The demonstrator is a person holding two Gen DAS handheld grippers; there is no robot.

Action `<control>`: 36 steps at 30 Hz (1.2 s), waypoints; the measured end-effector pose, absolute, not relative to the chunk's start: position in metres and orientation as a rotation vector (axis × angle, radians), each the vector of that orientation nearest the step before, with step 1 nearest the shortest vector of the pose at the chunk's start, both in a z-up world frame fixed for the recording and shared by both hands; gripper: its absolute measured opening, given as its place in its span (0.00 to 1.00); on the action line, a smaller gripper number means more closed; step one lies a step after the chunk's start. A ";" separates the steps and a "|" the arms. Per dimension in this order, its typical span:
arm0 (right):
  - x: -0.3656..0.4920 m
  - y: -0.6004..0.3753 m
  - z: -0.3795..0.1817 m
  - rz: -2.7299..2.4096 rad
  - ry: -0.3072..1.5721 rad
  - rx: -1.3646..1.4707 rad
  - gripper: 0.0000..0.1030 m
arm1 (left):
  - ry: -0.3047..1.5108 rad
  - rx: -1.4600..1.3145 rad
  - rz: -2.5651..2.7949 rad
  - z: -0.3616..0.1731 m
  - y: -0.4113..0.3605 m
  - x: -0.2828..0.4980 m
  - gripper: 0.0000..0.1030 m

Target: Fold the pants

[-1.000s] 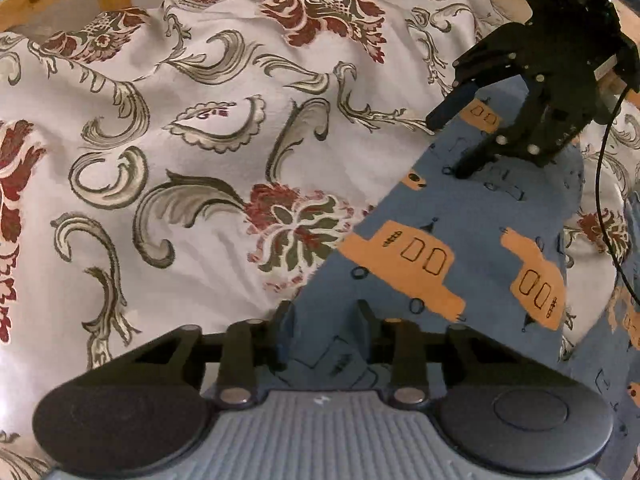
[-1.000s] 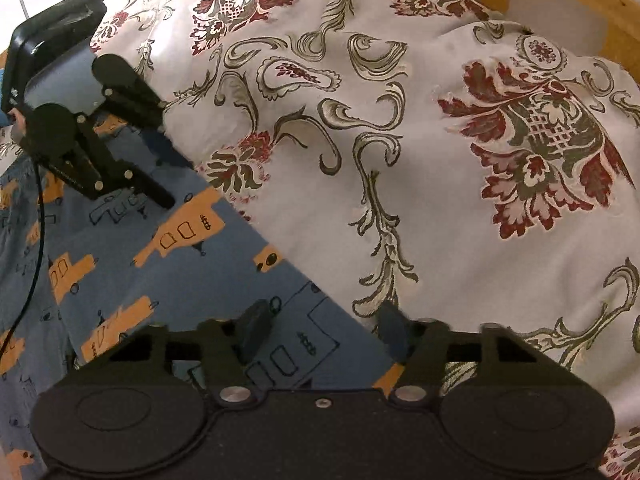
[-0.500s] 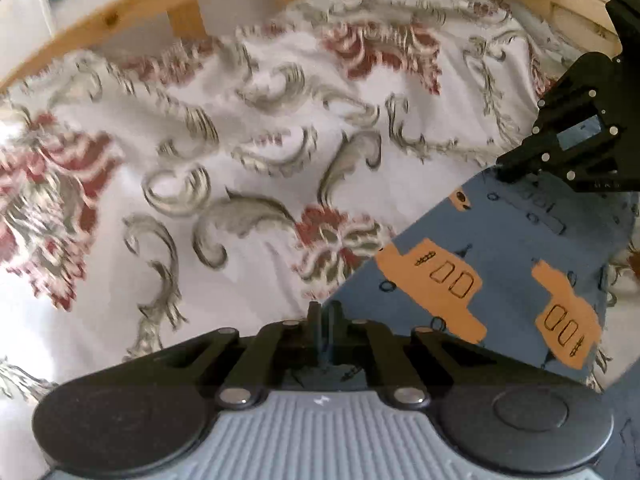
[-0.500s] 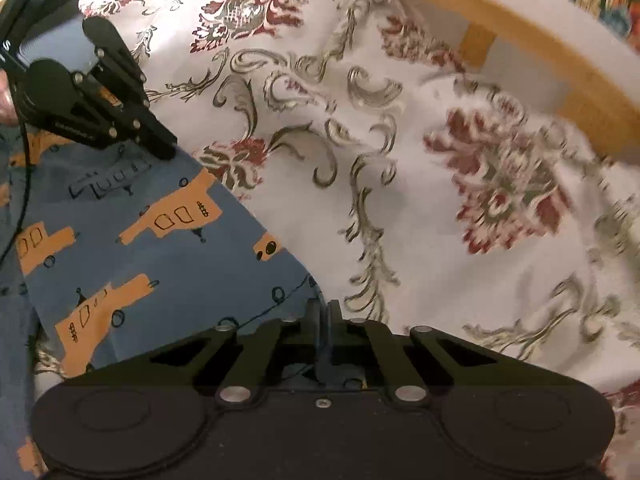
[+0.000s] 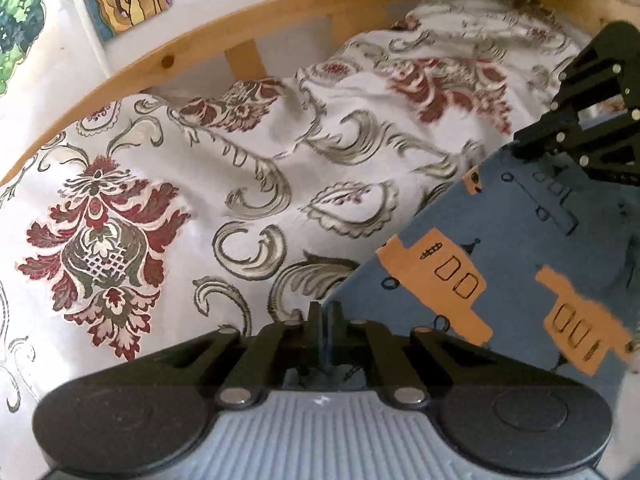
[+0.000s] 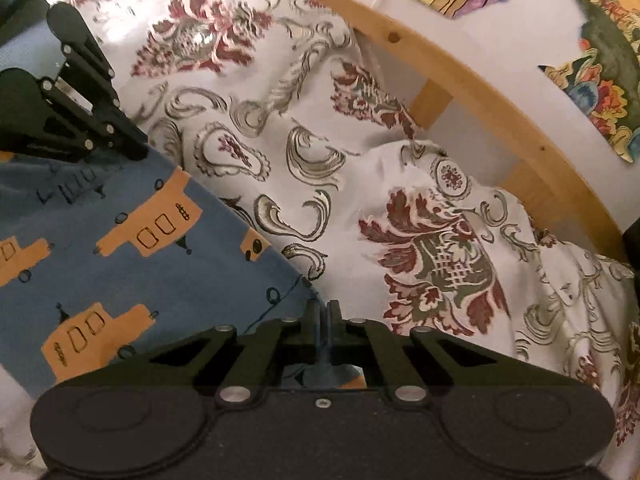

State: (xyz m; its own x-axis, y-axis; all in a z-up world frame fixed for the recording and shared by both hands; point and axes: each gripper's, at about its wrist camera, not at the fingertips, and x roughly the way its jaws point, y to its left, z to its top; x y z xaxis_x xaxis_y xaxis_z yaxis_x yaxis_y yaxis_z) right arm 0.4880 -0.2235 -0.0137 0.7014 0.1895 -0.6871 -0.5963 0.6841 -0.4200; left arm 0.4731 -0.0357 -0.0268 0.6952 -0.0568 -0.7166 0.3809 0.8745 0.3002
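Blue pants printed with orange trucks hang stretched above a floral bedspread. My left gripper is shut on one corner of the pants' edge at the bottom of the left wrist view. My right gripper is shut on the other corner of the pants. Each wrist view also catches the opposite gripper: the right gripper at the right edge, the left gripper at the left edge. The cloth runs taut between them.
A curved wooden bed rail borders the bedspread on the far side, also seen as the rail in the right wrist view. Behind it a white wall carries colourful pictures. The bedspread lies rumpled near the rail.
Both grippers went from open to shut on the pants' edge, then lifted it; the views tilted up so the bed rail and wall came into sight.
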 end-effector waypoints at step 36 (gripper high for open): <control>0.491 -0.113 -0.018 0.970 0.655 -0.577 0.92 | 0.929 0.512 -0.326 0.006 0.115 0.442 0.80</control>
